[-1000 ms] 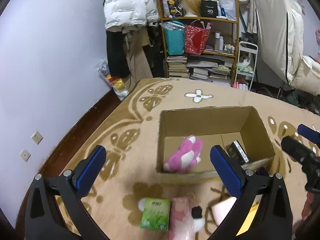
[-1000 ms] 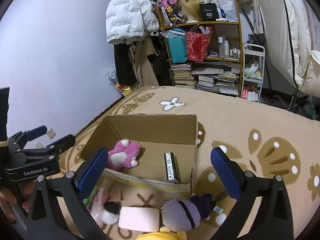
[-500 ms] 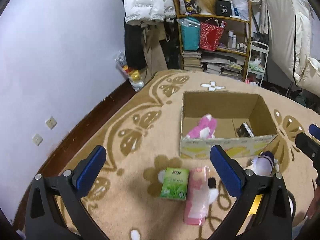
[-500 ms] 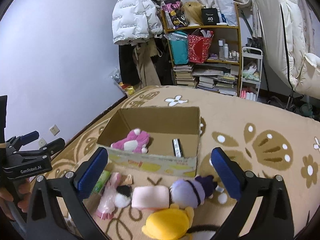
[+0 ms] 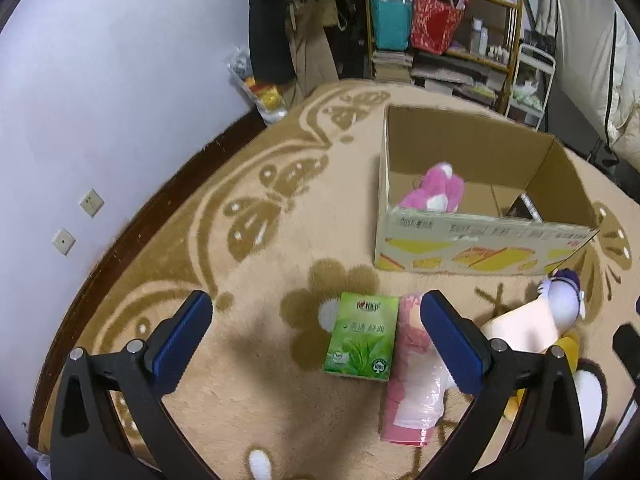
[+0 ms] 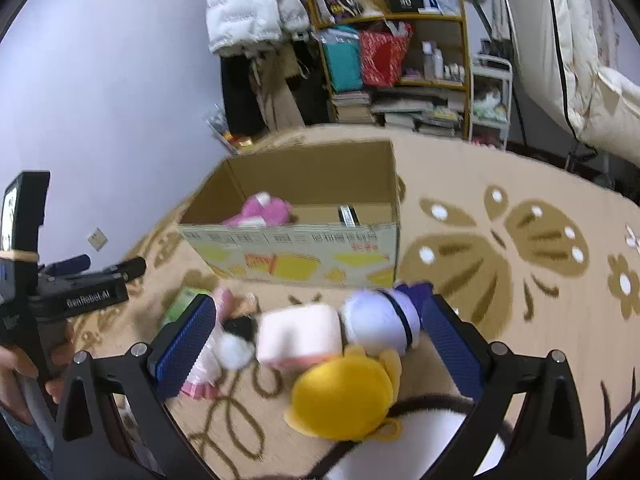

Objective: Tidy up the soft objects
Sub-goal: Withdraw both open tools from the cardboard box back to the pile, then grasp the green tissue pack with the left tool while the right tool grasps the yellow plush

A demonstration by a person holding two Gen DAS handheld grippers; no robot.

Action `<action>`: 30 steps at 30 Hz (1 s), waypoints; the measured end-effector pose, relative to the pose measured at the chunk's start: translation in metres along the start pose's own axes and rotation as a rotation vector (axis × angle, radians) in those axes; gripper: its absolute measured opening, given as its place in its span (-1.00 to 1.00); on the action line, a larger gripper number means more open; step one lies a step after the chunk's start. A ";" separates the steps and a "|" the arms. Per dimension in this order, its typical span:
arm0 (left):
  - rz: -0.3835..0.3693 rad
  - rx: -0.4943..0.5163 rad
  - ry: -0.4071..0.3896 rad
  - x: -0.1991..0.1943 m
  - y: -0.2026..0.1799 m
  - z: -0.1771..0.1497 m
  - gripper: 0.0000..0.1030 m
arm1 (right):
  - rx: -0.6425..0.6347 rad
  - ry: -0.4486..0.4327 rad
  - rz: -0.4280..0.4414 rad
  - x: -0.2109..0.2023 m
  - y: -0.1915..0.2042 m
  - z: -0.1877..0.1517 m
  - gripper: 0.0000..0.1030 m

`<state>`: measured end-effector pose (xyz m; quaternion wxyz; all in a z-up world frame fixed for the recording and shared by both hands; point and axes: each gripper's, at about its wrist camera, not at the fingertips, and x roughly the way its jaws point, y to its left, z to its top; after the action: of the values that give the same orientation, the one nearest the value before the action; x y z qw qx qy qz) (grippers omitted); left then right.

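An open cardboard box (image 5: 480, 248) (image 6: 296, 252) stands on the carpet with a pink plush (image 5: 434, 194) (image 6: 262, 212) and a dark flat item (image 5: 524, 208) (image 6: 349, 215) inside. In front of it lie a green tissue pack (image 5: 362, 338), a pink wrapped pack (image 5: 412, 380), a pale pink block (image 6: 300, 334), a white-and-purple plush (image 6: 384, 322) and a yellow plush (image 6: 344, 396). My left gripper (image 5: 316, 344) is open above the green pack. My right gripper (image 6: 318, 342) is open over the pink block and plushes. Both hold nothing.
A beige patterned carpet (image 5: 260, 208) covers the floor beside a white wall with sockets (image 5: 90, 202). A shelf (image 6: 392, 52) with bags and books, hanging jackets (image 6: 248, 4) and a white quilt (image 6: 580, 60) stand behind the box. A person's hand holds the left gripper body (image 6: 80, 300).
Both grippers have pulled back from the box and dropped lower toward the items lying in front of it. The items on the carpet now show larger. Both stay open.
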<state>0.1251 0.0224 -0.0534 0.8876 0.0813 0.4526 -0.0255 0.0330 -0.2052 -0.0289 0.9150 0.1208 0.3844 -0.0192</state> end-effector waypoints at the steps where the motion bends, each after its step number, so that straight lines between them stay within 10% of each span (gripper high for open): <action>1: 0.001 0.001 0.011 0.004 -0.001 0.000 0.99 | 0.004 0.019 -0.004 0.005 -0.002 -0.004 1.00; 30: 0.040 -0.011 0.213 0.080 -0.005 -0.019 0.99 | 0.115 0.377 -0.030 0.095 -0.031 -0.057 1.00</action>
<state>0.1571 0.0228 -0.1297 0.8351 0.0878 0.5430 0.0036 0.0560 -0.2163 -0.1417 0.8180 0.1684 0.5491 -0.0317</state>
